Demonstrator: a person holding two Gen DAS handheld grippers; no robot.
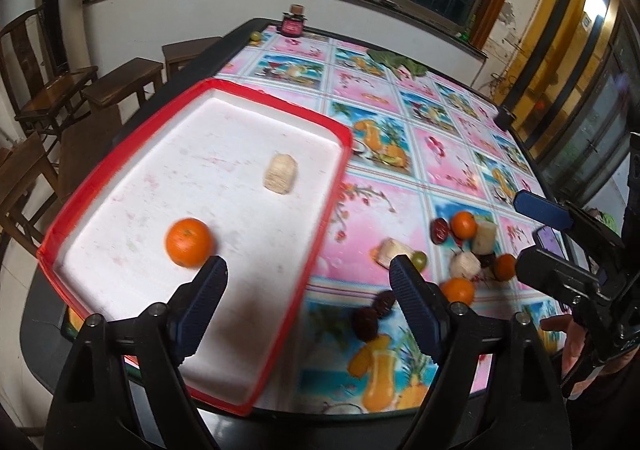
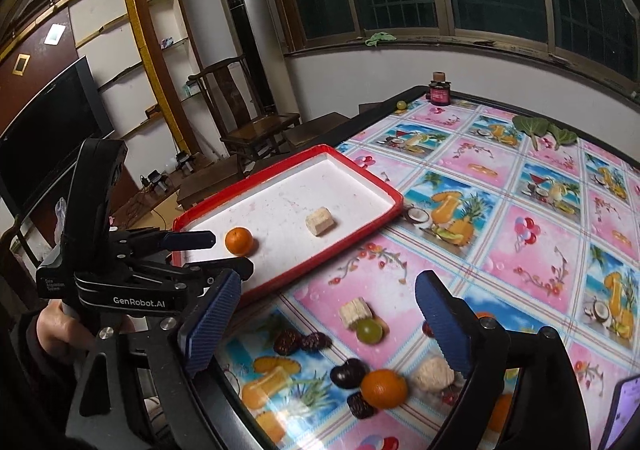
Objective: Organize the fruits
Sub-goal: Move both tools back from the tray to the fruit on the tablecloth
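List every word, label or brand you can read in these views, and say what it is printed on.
"GenRobot.AI": on the black body of the left gripper, right wrist view.
Small white print beside it on the same body: too small to read.
Pink label on the dark jar: too small to read.
Nothing else legible.

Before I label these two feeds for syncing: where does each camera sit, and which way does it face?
Left wrist: rides the left gripper, looking down over the red tray; the right gripper and a hand show.
Right wrist: rides the right gripper, facing the loose fruit pile; the left gripper and a hand show.
Shared: the tray, its orange and the pale chunk.
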